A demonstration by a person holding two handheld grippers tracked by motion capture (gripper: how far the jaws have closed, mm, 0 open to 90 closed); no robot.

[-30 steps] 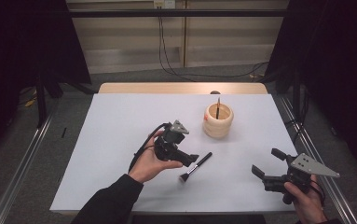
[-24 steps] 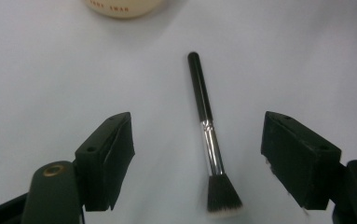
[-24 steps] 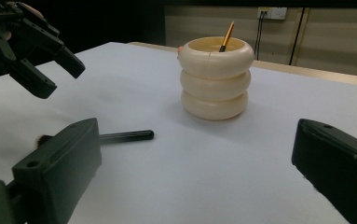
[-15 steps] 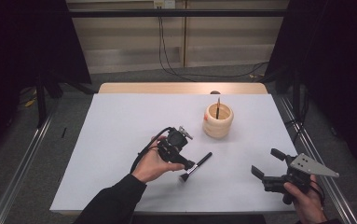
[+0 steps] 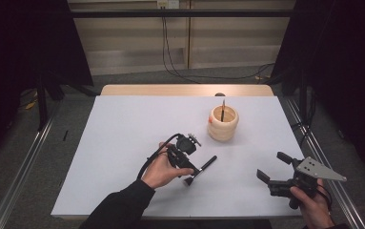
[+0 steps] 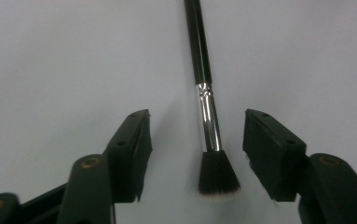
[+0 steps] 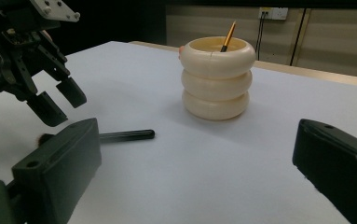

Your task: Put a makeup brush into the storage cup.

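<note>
A makeup brush (image 6: 205,100) with a black handle, silver ferrule and dark bristles lies flat on the white table (image 5: 123,129). My left gripper (image 6: 197,158) points down over its bristle end, one jaw on each side of the ferrule. The jaws have just been closing, with the brush between them and a gap on both sides; the pads do not touch it. In the high view the left gripper (image 5: 189,172) stands over the brush (image 5: 207,164) near the table's middle. My right gripper (image 5: 271,166) is held wide open and empty at the front right.
A cream ringed holder (image 5: 223,124) stands behind and right of the brush with a thin orange-handled stick (image 7: 229,33) in it. In the right gripper view the holder (image 7: 217,77) is ahead, and the left gripper (image 7: 50,102) and the brush handle (image 7: 125,135) are at left.
The left gripper has come down over the brush's bristle end and its jaws have narrowed around it. The right gripper has stayed where it was.
</note>
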